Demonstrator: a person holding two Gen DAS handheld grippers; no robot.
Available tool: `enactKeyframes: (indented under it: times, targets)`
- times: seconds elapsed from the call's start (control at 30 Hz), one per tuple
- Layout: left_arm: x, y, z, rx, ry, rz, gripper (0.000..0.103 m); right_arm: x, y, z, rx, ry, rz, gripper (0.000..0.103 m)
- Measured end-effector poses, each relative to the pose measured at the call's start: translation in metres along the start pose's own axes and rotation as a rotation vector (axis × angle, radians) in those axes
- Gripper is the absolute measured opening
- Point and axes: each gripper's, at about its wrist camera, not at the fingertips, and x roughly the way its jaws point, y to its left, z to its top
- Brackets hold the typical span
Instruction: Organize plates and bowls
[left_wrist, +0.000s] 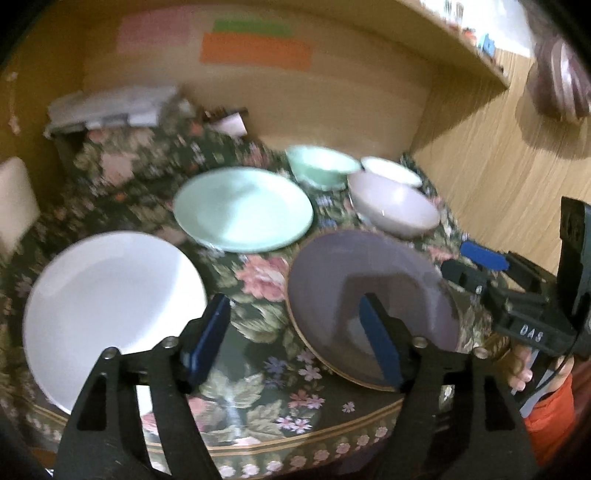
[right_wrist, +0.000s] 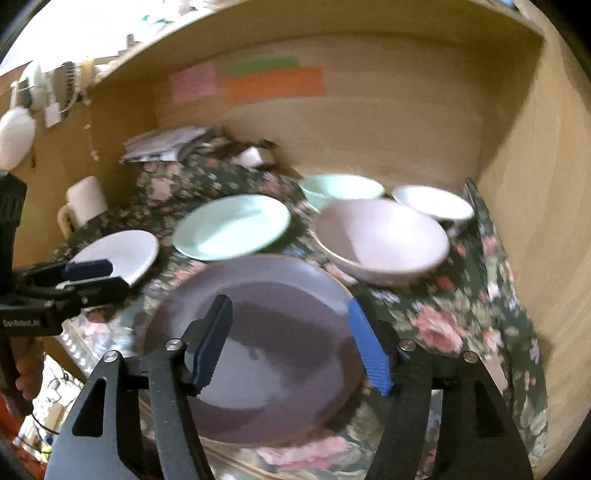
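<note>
On the floral-clothed surface (right_wrist: 461, 314) I log three plates, white (left_wrist: 110, 295), mint (left_wrist: 243, 208) and purple (right_wrist: 258, 332), laid singly, three bowls (right_wrist: 380, 240) grouped behind, presumably awaiting stacking; my left gripper (left_wrist: 295, 343) and right gripper (right_wrist: 291, 343) hang part-open, empty.

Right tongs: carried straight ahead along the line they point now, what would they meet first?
Most likely the round matte purple plate lying on the floral tablecloth. The open right tongs frame it directly and hold nothing. Depth is unclear, so they might pass over it towards the pale lilac bowl.
</note>
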Motion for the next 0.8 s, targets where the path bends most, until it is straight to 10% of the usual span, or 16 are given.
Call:
enactKeyframes:
  times: [0.3, 0.8]
  targets:
    - [-0.045, 0.036, 0.000, -0.029, -0.117, 0.096, 0.086, 0.009, 0.054, 0.021, -0.082, -0.047, 0.096, 0.072]
    - [-0.055, 0.147, -0.033, -0.172, -0.036, 0.242, 0.086, 0.069, 0.137, 0.033, -0.166, 0.052, 0.201, 0.072]
